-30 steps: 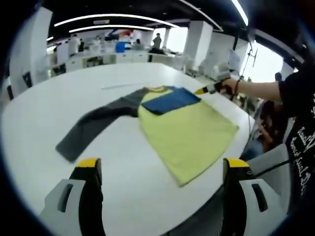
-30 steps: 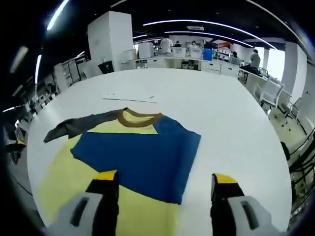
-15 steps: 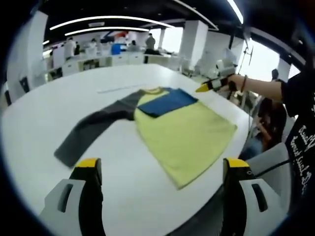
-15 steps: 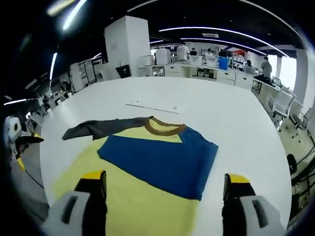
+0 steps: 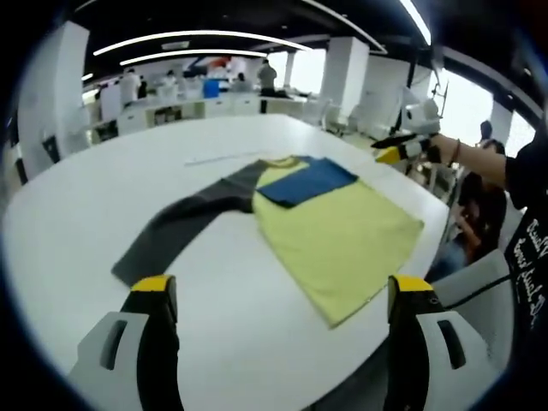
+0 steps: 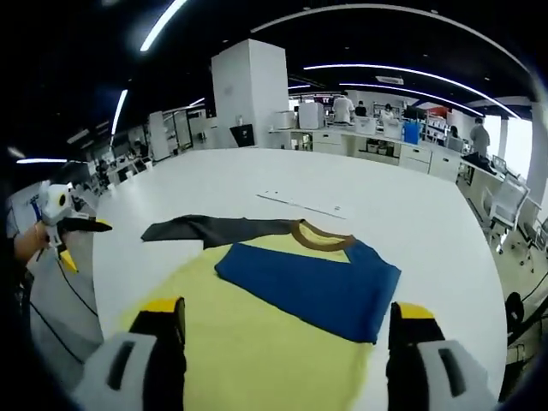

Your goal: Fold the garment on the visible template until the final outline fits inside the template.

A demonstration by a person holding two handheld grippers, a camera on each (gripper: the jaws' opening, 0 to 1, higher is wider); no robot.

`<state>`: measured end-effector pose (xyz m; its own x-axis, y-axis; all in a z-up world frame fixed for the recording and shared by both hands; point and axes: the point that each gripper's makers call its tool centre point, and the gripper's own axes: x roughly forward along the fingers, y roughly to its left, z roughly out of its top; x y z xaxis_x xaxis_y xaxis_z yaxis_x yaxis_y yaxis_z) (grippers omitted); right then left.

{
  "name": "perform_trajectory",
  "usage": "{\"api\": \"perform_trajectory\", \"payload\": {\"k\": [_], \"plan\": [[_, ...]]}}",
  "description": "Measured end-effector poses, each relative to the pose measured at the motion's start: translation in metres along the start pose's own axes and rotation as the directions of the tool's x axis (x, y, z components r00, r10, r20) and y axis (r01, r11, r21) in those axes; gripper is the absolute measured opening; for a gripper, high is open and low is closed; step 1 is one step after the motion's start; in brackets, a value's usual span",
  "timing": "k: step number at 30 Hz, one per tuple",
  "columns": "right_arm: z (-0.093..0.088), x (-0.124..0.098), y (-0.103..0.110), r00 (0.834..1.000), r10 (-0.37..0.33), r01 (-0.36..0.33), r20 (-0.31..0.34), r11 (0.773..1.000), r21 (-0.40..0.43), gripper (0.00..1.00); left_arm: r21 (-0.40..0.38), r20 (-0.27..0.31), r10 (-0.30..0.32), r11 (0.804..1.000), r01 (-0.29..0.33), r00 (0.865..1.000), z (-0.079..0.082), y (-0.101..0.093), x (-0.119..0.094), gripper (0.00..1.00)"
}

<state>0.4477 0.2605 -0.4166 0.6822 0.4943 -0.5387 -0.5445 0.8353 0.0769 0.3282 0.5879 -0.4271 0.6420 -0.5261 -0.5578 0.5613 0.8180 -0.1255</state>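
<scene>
Right now my left tongs hang spread and empty at the bottom of the left gripper view, above the white table. The long-sleeved shirt lies flat mid-frame, its yellow body toward lower right, its blue sleeve folded across the chest, its grey sleeve stretched out to the lower left. My right tongs are spread too, holding nothing, over the yellow hem at the bottom of the right gripper view; they also appear at the upper right of the left gripper view
</scene>
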Motion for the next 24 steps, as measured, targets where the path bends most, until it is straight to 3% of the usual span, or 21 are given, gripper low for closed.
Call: {"api": "perform_trajectory", "payload": {"k": [1, 6, 9, 14, 21, 24], "plan": [[0.002, -0.003, 0.006, 1.0, 0.015, -0.015, 0.024, 1.0, -0.002, 1.0, -0.002, 0.0, 0.004, 1.0, -0.004, 1.0, -0.001, 0.002, 0.0, 0.99], [-0.006, -0.014, 0.021, 0.999, 0.044, -0.044, 0.025, 0.999, -0.011, 1.0, -0.015, -0.01, 0.014, 1.0, -0.014, 1.0, -0.007, 0.013, 0.003, 0.98], [-0.013, -0.017, 0.02, 0.999, 0.043, -0.042, 0.022, 0.999, -0.031, 1.0, -0.024, -0.01, 0.027, 0.999, -0.028, 1.0, -0.01, 0.023, 0.005, 0.97], [-0.018, -0.028, 0.027, 0.998, 0.047, -0.046, 0.042, 0.999, -0.029, 1.0, -0.065, 0.041, 0.073, 0.995, -0.071, 0.996, -0.003, 0.04, 0.003, 0.93], [-0.022, -0.04, 0.033, 0.997, 0.018, -0.016, 0.069, 1.0, -0.024, 1.0, -0.133, 0.085, 0.135, 0.983, -0.123, 0.987, 0.006, 0.069, 0.001, 0.83], [-0.022, -0.046, 0.034, 0.997, -0.003, 0.005, 0.082, 1.0, -0.022, 1.0, -0.171, 0.078, 0.185, 0.971, -0.169, 0.98, 0.002, 0.086, 0.003, 0.75]]}}
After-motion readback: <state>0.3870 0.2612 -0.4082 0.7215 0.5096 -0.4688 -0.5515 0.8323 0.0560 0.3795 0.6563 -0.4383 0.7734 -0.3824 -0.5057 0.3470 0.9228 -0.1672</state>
